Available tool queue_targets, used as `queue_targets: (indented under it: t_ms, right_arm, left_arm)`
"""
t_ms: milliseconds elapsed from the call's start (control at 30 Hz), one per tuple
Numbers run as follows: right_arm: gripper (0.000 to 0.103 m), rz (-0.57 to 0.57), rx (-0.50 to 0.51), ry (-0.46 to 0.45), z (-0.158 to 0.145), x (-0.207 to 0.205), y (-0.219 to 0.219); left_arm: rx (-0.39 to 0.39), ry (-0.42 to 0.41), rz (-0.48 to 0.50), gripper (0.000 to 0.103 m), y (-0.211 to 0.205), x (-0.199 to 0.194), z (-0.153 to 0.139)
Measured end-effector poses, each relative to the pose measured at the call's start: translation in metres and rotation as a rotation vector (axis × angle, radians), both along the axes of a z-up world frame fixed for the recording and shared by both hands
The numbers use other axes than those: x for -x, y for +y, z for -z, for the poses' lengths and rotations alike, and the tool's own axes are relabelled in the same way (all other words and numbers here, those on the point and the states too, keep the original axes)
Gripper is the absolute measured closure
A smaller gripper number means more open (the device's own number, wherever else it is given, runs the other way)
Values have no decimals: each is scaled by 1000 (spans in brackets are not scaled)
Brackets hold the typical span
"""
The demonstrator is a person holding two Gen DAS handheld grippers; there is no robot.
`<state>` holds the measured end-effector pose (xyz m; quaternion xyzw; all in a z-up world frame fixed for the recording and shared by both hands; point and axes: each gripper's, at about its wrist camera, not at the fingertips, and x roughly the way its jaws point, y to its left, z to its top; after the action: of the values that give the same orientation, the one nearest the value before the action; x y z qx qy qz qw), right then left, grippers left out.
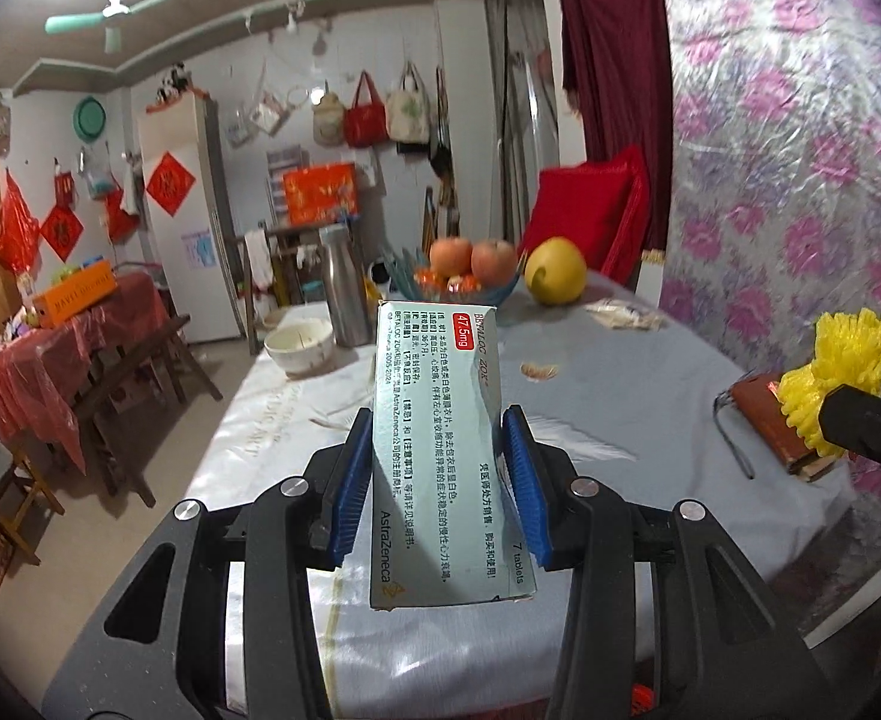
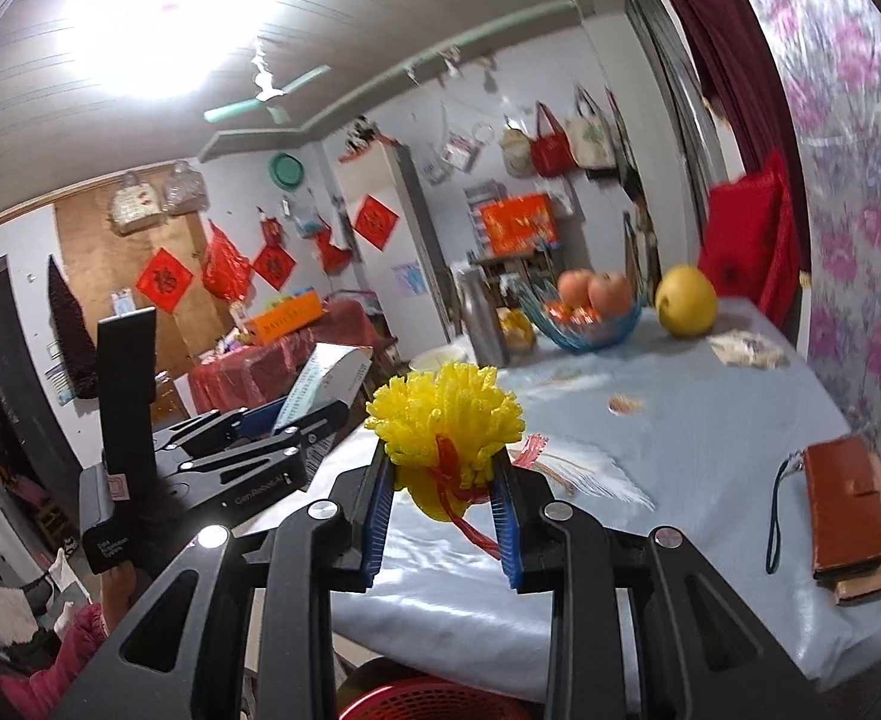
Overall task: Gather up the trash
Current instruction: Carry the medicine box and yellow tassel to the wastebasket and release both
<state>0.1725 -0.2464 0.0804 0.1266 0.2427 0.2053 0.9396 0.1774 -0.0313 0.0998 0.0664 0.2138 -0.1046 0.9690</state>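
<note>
My left gripper (image 1: 437,420) is shut on a pale green medicine box (image 1: 434,450) and holds it upright above the table's near edge. It also shows in the right wrist view (image 2: 326,384), off to the left. My right gripper (image 2: 443,456) is shut on a yellow foam fruit net (image 2: 446,420) with a red ribbon; the net also shows at the right edge of the left wrist view (image 1: 842,372). A small scrap of peel (image 1: 539,369) lies on the blue tablecloth (image 1: 620,372), also in the right wrist view (image 2: 626,403). A crumpled wrapper (image 1: 620,313) lies near the pomelo.
A brown wallet (image 2: 848,510) with a strap lies at the table's right. A fruit bowl (image 1: 470,282), a pomelo (image 1: 554,271), a steel flask (image 1: 344,294) and a white bowl (image 1: 299,348) stand at the far end. A red basket rim (image 2: 434,699) shows below the table edge.
</note>
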Motion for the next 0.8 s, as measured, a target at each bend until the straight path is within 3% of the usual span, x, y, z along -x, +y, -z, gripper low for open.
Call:
queue_targets:
  t_ms: [167,400,567,667,733,800]
  right_arm:
    - [73,-35,-2,-56,-20,52,6]
    - [73,-38,-2,-74,-25,112,3]
    - [73,-32,-6,-34,-10,126,-3]
    - [73,-29,-24,27,8,120,-9]
    - [73,-34,-30,63,20,114,-8]
    - [73,-37,-30,97,32,110,-6]
  left_arm:
    - [33,-7,27,60,10,53,2]
    - [73,74,94,59,17,119,39]
    - [26,252,148,59,1,126,111]
    - [21,405,176,57,-5,117,161]
    - [44,478,187,39,-1,118,183]
    - [51,461,176,24,3,125,184]
